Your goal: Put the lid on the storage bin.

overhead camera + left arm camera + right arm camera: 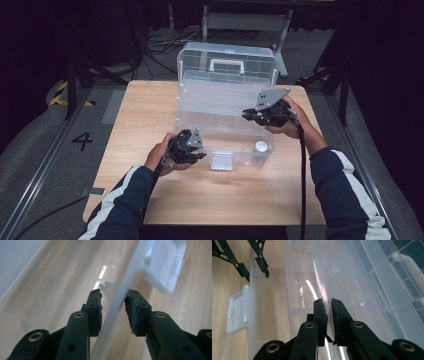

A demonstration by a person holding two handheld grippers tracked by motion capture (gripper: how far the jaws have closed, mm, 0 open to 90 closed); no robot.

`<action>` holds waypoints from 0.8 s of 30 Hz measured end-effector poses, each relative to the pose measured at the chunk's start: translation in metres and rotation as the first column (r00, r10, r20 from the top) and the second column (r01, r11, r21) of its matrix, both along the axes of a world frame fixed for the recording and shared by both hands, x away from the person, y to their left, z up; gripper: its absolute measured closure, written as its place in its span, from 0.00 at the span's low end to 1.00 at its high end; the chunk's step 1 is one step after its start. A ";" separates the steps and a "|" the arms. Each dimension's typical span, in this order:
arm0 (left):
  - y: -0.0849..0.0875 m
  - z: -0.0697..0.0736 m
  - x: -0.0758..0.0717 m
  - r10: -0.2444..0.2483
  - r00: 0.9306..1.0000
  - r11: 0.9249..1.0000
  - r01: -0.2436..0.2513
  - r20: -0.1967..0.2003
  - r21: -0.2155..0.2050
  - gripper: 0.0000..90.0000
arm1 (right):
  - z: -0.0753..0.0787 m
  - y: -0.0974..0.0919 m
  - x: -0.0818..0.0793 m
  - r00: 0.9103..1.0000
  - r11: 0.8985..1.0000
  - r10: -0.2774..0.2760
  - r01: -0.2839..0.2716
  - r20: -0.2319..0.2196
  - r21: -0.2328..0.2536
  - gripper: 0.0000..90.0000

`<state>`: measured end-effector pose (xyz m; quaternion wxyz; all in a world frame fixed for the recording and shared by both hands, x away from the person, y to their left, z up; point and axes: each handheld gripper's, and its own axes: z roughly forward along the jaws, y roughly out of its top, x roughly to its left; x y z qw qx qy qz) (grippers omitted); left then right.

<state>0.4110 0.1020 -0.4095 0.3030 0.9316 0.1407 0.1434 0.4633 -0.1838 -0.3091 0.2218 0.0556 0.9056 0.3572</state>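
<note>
A clear plastic box (225, 100) stood open on the table (145, 120), its lid raised at the back. The left claw (113, 305) straddled the box's front wall near the latch (162, 262), pads against it. The right claw (329, 315), nearly closed, pinched a thin clear inner wall.

Overhead lighting falls on the table (150, 115); surroundings stay near black. The high view is soft and low in detail. Both gripper views are sharper, with white glare streaks on the clear plastic box (312, 290) and the tabletop, probably from ceiling strips. Nearest jaw parts appear slightly blurred. Shadows are faint.
</note>
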 end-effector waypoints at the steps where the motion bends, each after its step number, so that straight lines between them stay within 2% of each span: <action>1: 0.000 0.000 0.000 -0.001 1.000 1.000 0.001 0.002 0.000 0.73 | 0.000 0.000 0.000 1.000 1.000 -0.001 0.001 0.001 -0.001 0.93; 24: 0.000 -0.001 -0.001 -0.003 1.000 1.000 0.003 0.019 0.001 0.73 | -0.004 0.000 -0.007 1.000 1.000 0.012 -0.012 -0.007 0.000 0.92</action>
